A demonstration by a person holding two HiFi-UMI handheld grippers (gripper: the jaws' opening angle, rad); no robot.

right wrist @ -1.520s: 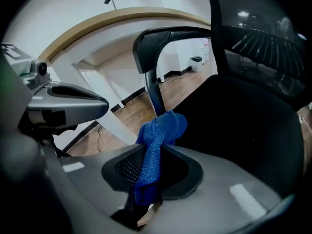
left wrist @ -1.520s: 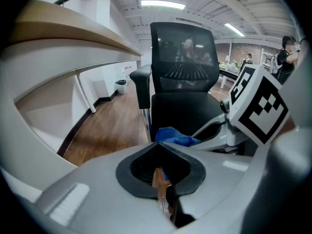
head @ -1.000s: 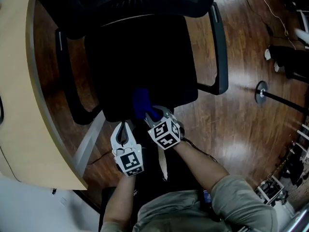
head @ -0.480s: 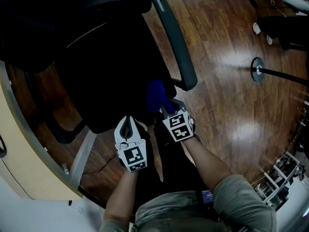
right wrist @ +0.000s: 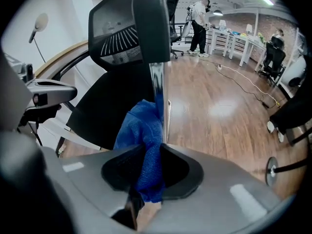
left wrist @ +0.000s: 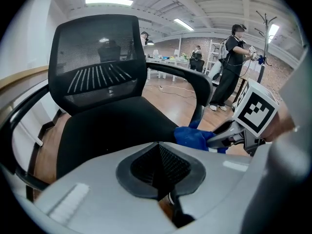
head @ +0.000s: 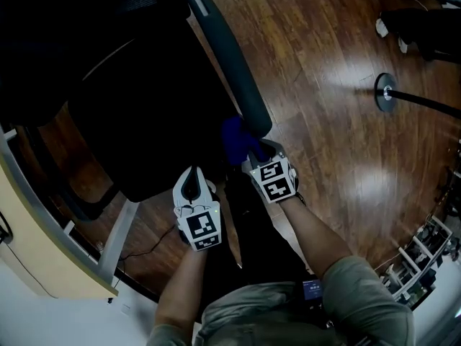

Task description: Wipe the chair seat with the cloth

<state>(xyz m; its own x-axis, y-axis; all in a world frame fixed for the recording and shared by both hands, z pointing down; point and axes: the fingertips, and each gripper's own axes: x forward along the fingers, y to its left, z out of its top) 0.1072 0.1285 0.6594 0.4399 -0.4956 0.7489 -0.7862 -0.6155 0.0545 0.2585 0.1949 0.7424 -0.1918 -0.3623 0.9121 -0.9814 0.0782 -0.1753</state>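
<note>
One chair [head: 158, 121] stands on glossy wood floor [head: 328, 146].

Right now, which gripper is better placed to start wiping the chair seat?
Right. The right gripper is shut on the blue cloth beside the edge of the seat; the left gripper is shut on nothing.

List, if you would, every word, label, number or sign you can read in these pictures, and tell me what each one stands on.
No readable words or numbers anywhere.
On the left gripper, the marker cube: black-and-white square pattern, no letters.
On the right gripper, its marker cube: same kind of pattern, no letters.
At the person's waist, a small blue tag: too small to read.
</note>
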